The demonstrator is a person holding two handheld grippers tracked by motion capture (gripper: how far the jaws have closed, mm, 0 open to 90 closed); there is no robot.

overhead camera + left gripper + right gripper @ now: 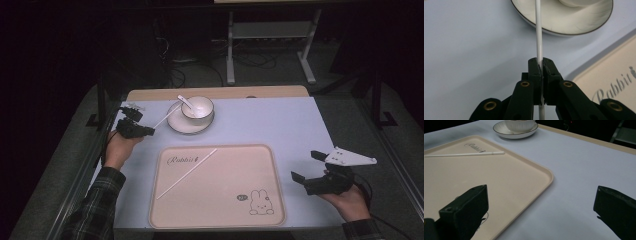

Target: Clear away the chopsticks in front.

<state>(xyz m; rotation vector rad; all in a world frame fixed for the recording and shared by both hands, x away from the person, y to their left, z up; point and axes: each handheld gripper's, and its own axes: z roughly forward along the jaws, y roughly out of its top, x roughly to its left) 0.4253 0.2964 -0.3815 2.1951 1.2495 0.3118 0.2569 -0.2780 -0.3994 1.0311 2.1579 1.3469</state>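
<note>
A thin white chopstick [539, 37] is pinched between the closed jaws of the left gripper [541, 65], near one end; its far end reaches over the rim of the saucer [584, 23] at the back left of the table. A second white chopstick [186, 173] is seen lying diagonally on the beige tray [260, 165], across the printed lettering. A bowl [197, 107] with a spoon [186, 101] is set on the saucer. The right gripper [307, 167] is held wide open over the bare cloth just right of the tray, nothing in it. The sticks are judged light, stiff and smooth, likely to swivel or slip in a narrow grip; a hold nearer mid-length would be steadier. The crockery is judged fragile.
</note>
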